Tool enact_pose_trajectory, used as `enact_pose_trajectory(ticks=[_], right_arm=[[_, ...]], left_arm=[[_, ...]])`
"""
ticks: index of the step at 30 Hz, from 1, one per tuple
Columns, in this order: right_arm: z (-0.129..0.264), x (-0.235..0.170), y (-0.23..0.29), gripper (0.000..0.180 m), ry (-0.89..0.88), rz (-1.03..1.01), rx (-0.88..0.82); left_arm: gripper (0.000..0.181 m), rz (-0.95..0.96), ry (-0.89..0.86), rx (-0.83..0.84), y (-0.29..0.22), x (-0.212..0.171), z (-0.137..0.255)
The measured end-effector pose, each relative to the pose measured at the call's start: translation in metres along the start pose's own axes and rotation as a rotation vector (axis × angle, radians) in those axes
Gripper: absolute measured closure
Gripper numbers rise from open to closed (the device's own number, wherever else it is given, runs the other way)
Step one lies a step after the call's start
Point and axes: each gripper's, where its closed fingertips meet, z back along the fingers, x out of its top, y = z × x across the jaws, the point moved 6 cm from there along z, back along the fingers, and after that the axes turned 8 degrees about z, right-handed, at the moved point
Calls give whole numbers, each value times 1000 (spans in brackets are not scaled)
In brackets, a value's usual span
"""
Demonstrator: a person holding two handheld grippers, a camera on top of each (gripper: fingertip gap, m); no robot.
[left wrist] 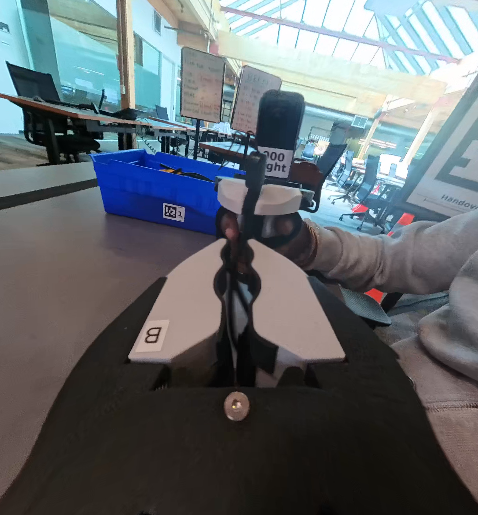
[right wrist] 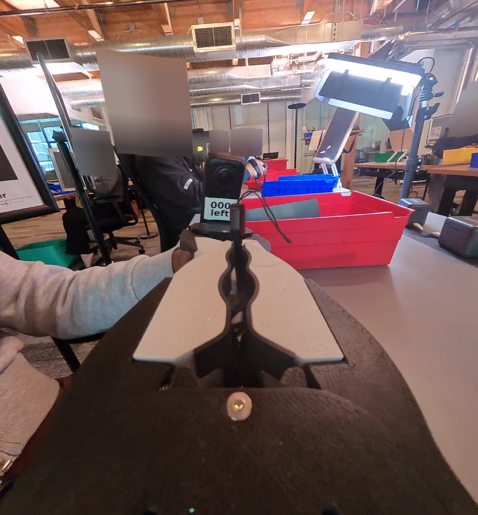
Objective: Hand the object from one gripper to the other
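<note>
Left gripper and right gripper tip to tip above the table, both nearly closed on one thin black object (cord trailing), upright between them; blue bin behind.

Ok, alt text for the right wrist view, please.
The right tongs are shut on a thin black strap, tip to tip with the left tongs, above a grey table. A red bin sits behind.
</note>
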Motion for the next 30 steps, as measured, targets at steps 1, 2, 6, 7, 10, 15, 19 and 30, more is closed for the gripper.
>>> enact_pose_trajectory(ticks=[1,2,6,7,10,15,19,30], right_arm=[[0,-1,0,176,1,-7,4],[-1,-1,0,176,2,-10,6],[2,0,-2,157,-17,-38,3],[3,0,-3,153,-11,-48,2],[3,-7,-4,152,51,-68,22],[-3,-16,1,174,119,-46,48],[1,-12,-3,174,116,-5,-1],[-11,-5,13,174,227,423,-206]], left_arm=[[175,-3,6,-15,-1,-1,0],[175,1,10,-23,-2,-1,-1],[175,19,-64,-16,0,6,6],[175,35,-99,-20,0,10,10],[175,76,-163,-48,0,16,16],[175,75,-131,-60,-1,12,13],[147,60,-128,16,4,10,12],[168,-84,-18,4,2,-5,1]])
